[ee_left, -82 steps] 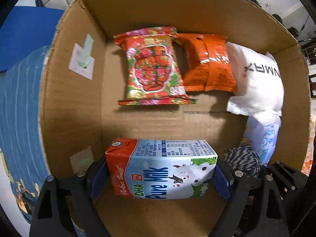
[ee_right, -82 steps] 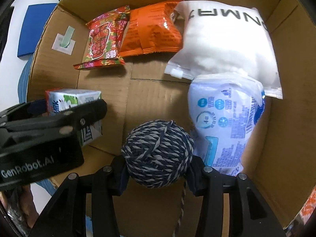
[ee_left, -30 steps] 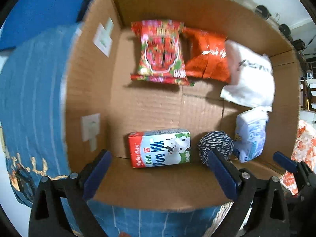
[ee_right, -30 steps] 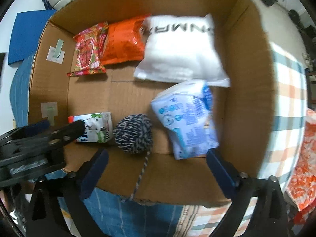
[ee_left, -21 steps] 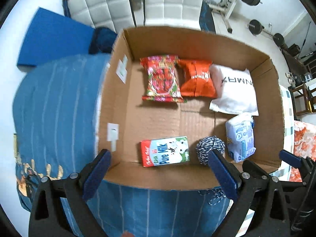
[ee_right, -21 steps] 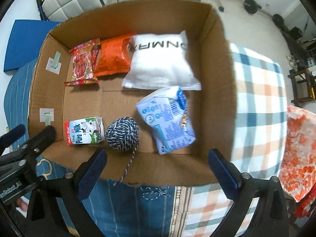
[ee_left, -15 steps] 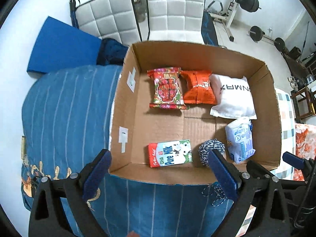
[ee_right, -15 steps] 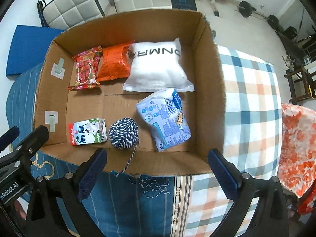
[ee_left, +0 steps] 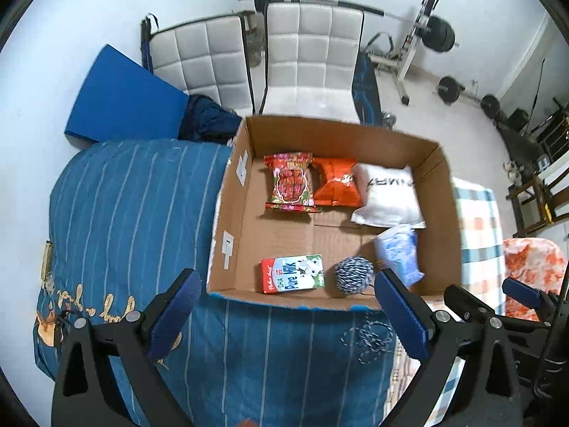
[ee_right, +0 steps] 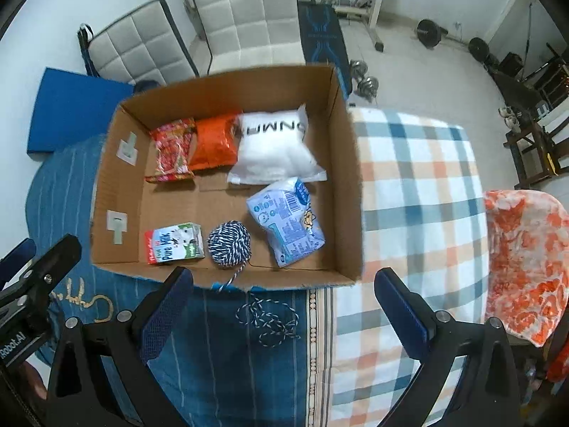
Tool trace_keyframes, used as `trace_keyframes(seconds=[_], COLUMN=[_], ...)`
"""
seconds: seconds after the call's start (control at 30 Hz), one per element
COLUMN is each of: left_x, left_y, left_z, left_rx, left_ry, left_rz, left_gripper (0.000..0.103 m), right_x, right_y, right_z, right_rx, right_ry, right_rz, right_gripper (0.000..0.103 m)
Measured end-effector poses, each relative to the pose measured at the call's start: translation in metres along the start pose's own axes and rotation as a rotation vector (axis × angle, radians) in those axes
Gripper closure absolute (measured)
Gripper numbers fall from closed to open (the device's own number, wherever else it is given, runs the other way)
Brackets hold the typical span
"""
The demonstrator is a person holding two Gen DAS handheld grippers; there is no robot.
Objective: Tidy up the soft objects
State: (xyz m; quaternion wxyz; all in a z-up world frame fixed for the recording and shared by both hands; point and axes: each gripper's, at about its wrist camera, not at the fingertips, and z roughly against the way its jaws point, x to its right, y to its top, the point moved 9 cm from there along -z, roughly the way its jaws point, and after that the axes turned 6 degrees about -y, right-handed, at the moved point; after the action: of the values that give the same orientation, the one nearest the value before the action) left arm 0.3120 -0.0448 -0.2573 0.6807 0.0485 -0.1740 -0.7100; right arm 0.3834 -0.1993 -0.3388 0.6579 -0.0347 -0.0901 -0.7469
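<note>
The yarn ball (ee_right: 229, 245) is seated in the cardboard box (ee_right: 346, 192) between the milk carton (ee_right: 174, 243) and blue pack (ee_right: 286, 220). Its loose strand (ee_right: 265, 318) is draped over the rim onto the bed; a snag could drag it out. The left gripper (ee_left: 284, 315) and right gripper (ee_right: 284, 311) are held apart, empty.

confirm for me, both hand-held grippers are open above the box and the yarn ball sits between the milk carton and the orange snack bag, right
Not quite. The yarn ball sits between the milk carton and the pale blue packet, not the orange snack bag, which lies in the far row of the box. The right wrist view shows it. Both the left hand-held gripper and right hand-held gripper are open.
</note>
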Motion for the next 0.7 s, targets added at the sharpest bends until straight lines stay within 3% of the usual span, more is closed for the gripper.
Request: trace_keyframes(seconds=[0.4, 0.7], left_x=[0.007, 0.012], left_y=[-0.033, -0.060], left_z=[0.128, 0.201], left_rx=[0.177, 0.248], left_ry=[0.004, -0.021], left_rz=[-0.046, -0.060], left_gripper=[0.001, 0.001], right_x=[0.012, 0.010], right_y=[-0.064, -0.121], right_z=[0.134, 0.217], right_rx=[0.175, 0.275], right_ry=[0.062, 0.077], right_rz=[-0.032, 0.010], right_gripper=[0.000, 0.000])
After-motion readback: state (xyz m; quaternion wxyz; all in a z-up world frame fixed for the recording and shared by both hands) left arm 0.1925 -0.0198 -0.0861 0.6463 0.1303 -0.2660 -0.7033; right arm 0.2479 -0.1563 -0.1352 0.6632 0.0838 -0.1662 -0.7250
